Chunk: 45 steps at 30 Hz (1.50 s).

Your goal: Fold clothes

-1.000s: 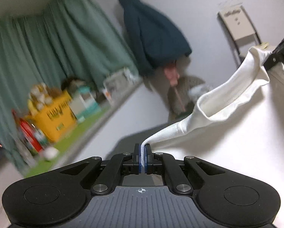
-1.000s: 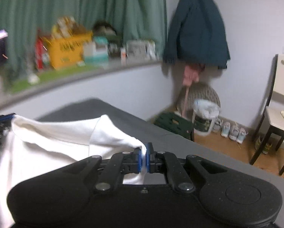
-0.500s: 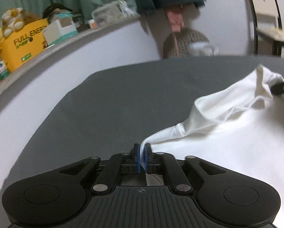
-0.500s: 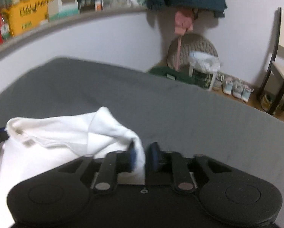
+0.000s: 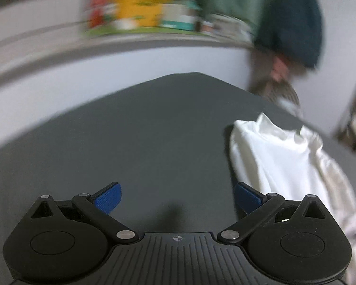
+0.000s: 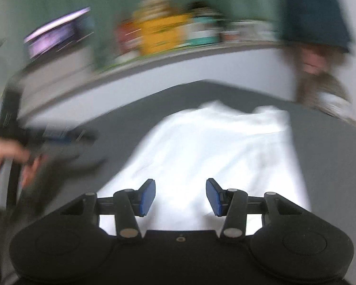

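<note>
No text, label, brand or number can be read in either view. The yellow box with dark markings (image 5: 139, 7) on the shelf along the wall shows smeared print, but blur leaves no letter legible from the left wrist or the right wrist (image 6: 163, 33). The teal and white box (image 5: 180, 16) beside it is equally blurred.

The white garment (image 6: 213, 147) was soft, matt cloth, creased at its edges. The surface (image 5: 130, 130) was covered in dark grey matt fabric. The left gripper (image 5: 178, 197) and right gripper (image 6: 180, 196) were matt black plastic with ribbed blue pads (image 5: 107, 199) and bright metal pivot pins.
</note>
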### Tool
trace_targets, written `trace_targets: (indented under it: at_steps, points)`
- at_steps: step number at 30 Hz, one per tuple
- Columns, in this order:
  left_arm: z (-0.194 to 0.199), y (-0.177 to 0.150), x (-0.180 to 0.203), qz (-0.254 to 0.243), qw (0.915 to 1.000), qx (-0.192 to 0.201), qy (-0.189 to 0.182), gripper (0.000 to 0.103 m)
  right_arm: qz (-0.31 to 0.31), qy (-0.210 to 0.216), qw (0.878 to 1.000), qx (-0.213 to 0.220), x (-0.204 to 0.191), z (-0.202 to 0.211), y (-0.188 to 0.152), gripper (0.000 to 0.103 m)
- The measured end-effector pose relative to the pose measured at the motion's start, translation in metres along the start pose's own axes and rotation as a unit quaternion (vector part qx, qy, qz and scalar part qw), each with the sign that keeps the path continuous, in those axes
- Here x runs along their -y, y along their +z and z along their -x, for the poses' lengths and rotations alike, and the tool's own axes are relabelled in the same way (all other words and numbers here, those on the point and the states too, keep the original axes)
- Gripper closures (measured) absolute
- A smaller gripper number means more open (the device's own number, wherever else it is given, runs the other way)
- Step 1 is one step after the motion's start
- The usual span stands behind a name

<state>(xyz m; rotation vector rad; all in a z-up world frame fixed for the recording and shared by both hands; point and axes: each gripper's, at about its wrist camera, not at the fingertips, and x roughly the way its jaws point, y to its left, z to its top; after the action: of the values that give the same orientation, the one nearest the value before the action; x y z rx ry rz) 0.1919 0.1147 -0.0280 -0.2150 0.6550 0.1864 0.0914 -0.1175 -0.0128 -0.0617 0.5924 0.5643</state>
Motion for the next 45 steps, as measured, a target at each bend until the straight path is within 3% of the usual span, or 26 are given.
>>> trace_targets:
  at_steps: [3, 7, 8, 10, 12, 14, 16, 19, 22, 23, 26, 29, 32, 36, 38, 41, 43, 45]
  points:
    - [0.047, -0.046, -0.028, 0.086, 0.9953, 0.006, 0.046, 0.001, 0.115, 0.014, 0.993, -0.011, -0.072, -0.012, -0.013, 0.059]
    - [0.076, -0.110, -0.048, 0.130, 0.9888, 0.032, 0.065, 0.001, 0.264, -0.049, 0.963, -0.040, -0.129, -0.040, -0.024, 0.065]
    - [0.075, -0.118, -0.051, 0.135, 0.9881, 0.030, 0.066, 0.001, 0.295, -0.067, 0.952, -0.048, -0.140, -0.047, -0.027, 0.065]
    - [0.063, -0.118, -0.054, 0.137, 0.9885, 0.017, 0.060, 0.001, 0.341, -0.107, 0.932, -0.054, -0.154, -0.058, -0.031, 0.084]
    - [0.057, -0.114, -0.053, 0.133, 0.9897, 0.030, 0.046, 0.001, 0.371, -0.139, 0.917, -0.050, -0.165, -0.065, -0.033, 0.086]
    - [0.060, -0.114, -0.051, 0.139, 0.9879, 0.054, 0.042, 0.001, 0.377, -0.147, 0.912, -0.061, -0.168, -0.075, -0.028, 0.098]
    - [0.061, -0.113, -0.050, 0.143, 0.9868, 0.070, 0.029, 0.001, 0.345, -0.148, 0.925, -0.052, -0.162, -0.074, -0.016, 0.098]
    - [0.057, -0.114, -0.051, 0.143, 0.9870, 0.071, 0.019, 0.001, 0.241, -0.140, 0.960, 0.020, -0.138, -0.046, 0.020, 0.098]
    - [0.060, -0.112, -0.052, 0.148, 0.9863, 0.071, -0.010, 0.001, 0.088, -0.110, 0.986, 0.089, -0.096, -0.006, 0.054, 0.098]
    - [0.059, -0.111, -0.050, 0.147, 0.9861, 0.072, -0.027, 0.001, 0.032, -0.094, 0.989, 0.110, -0.079, 0.009, 0.063, 0.098]
    - [0.057, -0.110, -0.039, 0.126, 0.9861, 0.072, -0.080, 0.001, -0.092, -0.064, 0.982, 0.153, -0.024, 0.038, 0.084, 0.098]
    - [0.053, -0.109, -0.025, 0.102, 0.9845, 0.071, -0.124, 0.001, -0.163, -0.086, 0.965, 0.186, 0.023, 0.065, 0.093, 0.098]
    - [0.050, -0.108, -0.017, 0.092, 0.9835, 0.070, -0.139, 0.001, -0.247, -0.119, 0.936, 0.222, 0.082, 0.090, 0.085, 0.098]
    - [0.049, -0.107, -0.012, 0.084, 0.9832, 0.065, -0.148, 0.001, -0.349, -0.193, 0.876, 0.272, 0.164, 0.135, 0.048, 0.098]
    - [0.048, -0.108, -0.010, 0.081, 0.9836, 0.065, -0.147, 0.001, -0.399, -0.245, 0.830, 0.304, 0.205, 0.162, 0.022, 0.098]
    - [0.044, -0.108, -0.008, 0.076, 0.9845, 0.064, -0.145, 0.001, -0.490, -0.304, 0.743, 0.339, 0.248, 0.199, -0.036, 0.098]
    - [0.042, -0.107, -0.005, 0.070, 0.9852, 0.064, -0.143, 0.001, -0.550, -0.328, 0.688, 0.342, 0.267, 0.211, -0.078, 0.098]
    - [0.039, -0.108, -0.002, 0.060, 0.9856, 0.064, -0.145, 0.001, -0.592, -0.348, 0.644, 0.338, 0.282, 0.217, -0.116, 0.098]
